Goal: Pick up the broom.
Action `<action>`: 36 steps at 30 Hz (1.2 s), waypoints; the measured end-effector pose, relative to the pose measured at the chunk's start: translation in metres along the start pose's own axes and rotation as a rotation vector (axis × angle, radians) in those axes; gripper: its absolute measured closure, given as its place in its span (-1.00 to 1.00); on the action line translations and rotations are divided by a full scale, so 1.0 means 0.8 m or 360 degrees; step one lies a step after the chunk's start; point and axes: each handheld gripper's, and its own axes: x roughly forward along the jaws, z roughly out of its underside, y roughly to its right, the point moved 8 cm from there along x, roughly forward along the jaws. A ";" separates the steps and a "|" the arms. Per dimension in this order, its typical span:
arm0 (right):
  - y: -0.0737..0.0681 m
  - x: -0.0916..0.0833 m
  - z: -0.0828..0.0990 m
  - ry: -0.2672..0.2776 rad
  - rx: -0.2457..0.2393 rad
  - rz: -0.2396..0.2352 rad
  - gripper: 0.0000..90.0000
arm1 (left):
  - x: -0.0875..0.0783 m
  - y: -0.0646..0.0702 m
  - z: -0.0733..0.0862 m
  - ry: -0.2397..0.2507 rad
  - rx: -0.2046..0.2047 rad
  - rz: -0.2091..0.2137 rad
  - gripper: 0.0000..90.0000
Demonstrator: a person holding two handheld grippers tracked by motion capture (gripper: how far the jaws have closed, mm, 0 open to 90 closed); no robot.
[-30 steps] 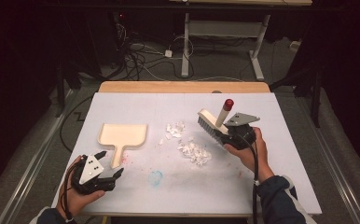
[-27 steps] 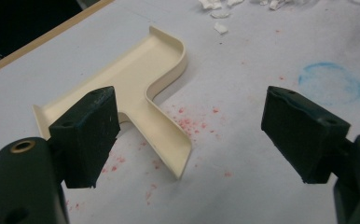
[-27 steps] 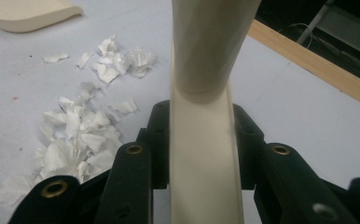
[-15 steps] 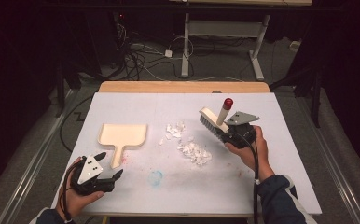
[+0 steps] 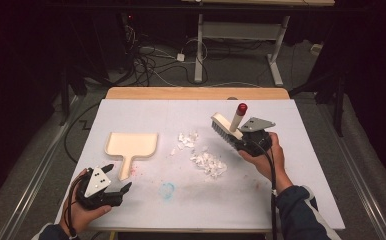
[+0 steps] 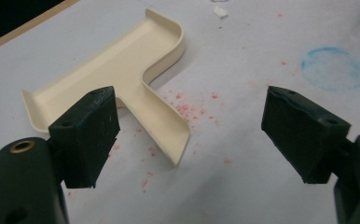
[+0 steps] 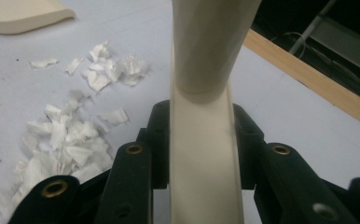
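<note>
We have the right gripper (image 5: 241,142) clenched on the stiff, light brush (image 5: 229,127) by its handle beside the flimsy paper scraps (image 5: 208,163), while the left gripper (image 6: 190,135) stands released near the rigid dustpan (image 6: 122,79), best taken by its handle.

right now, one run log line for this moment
right gripper shut on brush | left gripper open near dustpan | paper scraps unswept

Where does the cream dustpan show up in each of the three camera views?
High view: dustpan lies left of centre on the table, handle toward the left gripper.
Left gripper view: upper left, handle running toward the open jaws.
Right gripper view: an edge in the top left corner.
Shared landmark: the white paper scraps.
</note>
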 end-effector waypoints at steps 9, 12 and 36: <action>0.014 0.041 -0.036 -0.0013 -0.0111 -0.0042 0.51 | 0.006 -0.002 0.004 -0.0032 -0.0007 0.0006 -0.60; 0.019 0.063 -0.051 -0.0020 -0.0152 -0.0044 0.51 | 0.007 -0.003 0.007 -0.0049 -0.0010 0.0001 -0.60; -0.066 0.147 -0.061 0.0020 -0.0532 -0.0260 0.51 | 0.009 0.010 0.012 -0.0106 0.0020 0.0027 -0.59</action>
